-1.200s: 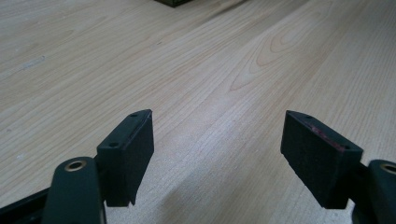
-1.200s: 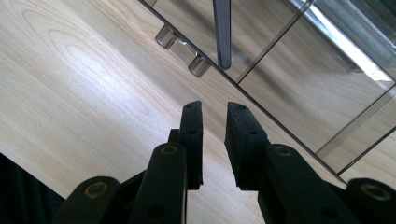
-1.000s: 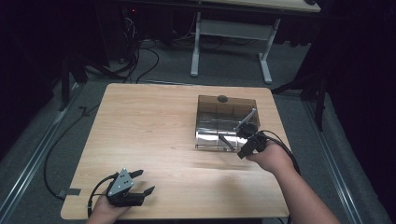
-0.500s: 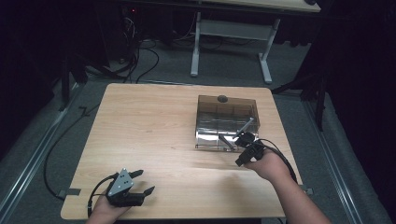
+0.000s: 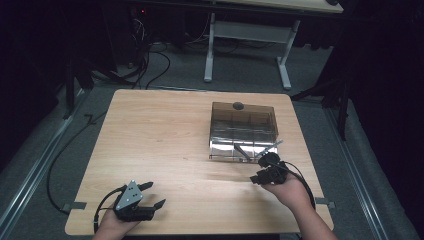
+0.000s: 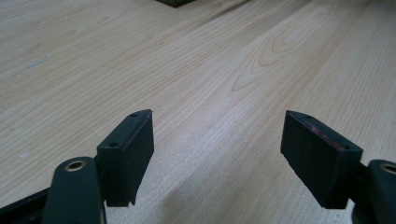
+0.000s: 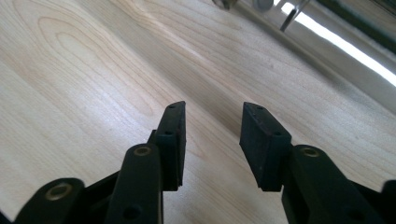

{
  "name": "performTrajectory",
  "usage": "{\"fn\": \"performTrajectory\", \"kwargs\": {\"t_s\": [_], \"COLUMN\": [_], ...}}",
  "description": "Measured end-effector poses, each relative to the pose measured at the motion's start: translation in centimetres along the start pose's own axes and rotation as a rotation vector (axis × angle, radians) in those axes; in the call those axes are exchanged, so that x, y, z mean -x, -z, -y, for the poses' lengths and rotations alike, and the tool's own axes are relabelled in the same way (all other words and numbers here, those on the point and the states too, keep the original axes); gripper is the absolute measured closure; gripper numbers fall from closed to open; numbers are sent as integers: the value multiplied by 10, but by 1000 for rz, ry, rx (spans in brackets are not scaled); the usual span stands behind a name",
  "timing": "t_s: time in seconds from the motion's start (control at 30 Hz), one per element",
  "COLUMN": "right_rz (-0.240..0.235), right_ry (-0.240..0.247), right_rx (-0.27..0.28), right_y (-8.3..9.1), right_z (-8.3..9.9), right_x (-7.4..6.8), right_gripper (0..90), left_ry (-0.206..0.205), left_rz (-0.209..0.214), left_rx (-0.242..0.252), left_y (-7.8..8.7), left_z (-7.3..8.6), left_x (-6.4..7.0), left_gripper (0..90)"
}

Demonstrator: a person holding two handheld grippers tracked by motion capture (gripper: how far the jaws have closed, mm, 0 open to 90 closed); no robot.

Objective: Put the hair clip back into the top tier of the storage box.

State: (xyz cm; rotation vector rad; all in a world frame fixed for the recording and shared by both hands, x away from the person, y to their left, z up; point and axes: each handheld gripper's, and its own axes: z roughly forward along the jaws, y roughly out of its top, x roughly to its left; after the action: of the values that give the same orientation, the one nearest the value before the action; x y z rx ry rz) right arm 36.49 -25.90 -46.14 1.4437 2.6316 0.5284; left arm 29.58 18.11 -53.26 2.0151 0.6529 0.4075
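Near left edge of the tabletop point(image 5: 165, 130): left tongs point(image 5: 152, 195), jaws spread wide, nothing between them, resting low over bare wood, well apart from the work. Near right: right tongs point(image 5: 259, 170), jaws parted partway and empty, aimed at the near right corner of the clear box point(image 5: 243, 131), just short of it. Farther off, right of centre: that box, smoky transparent plastic with inner dividers, a dark knob point(image 5: 238, 105) on its far top edge, a shiny flap or lid point(image 5: 235, 150) lying open along the near side with thin metal pieces point(image 5: 243, 150) on it. Probably light, stiff and slick; walls thin, likely to slide rather than lift if nudged. Best taken by a wall rim or the knob, gently. Exact contents too small to tell.
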Motion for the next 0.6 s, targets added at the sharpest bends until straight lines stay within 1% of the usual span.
{"fn": "performTrajectory", "kwargs": {"t_s": [0.07,0.17,0.27,0.3,0.4,0.57,0.6], "right_rz": [14,6,15,17,-12,-18,-12], "right_ry": [5,8,10,7,-10,-27,-26], "right_rx": [37,99,159,189,259,344,375], "right_y": [-2,-6,-10,-11,-14,-19,-20], "right_z": [6,14,23,27,37,52,55], "right_x": [-2,-2,-2,-2,0,2,2], "right_gripper": [597,574,563,561,545,513,505], "left_ry": [4,7,4,4,12,14,14], "left_rz": [-2,-3,-7,-7,-13,-23,-26], "left_rx": [2,4,7,7,7,2,2], "left_y": [0,0,1,1,0,0,0], "left_z": [0,0,0,0,0,0,0], "left_x": [0,-1,0,0,-1,-1,-1], "left_gripper": [261,261,260,260,259,258,258]}}
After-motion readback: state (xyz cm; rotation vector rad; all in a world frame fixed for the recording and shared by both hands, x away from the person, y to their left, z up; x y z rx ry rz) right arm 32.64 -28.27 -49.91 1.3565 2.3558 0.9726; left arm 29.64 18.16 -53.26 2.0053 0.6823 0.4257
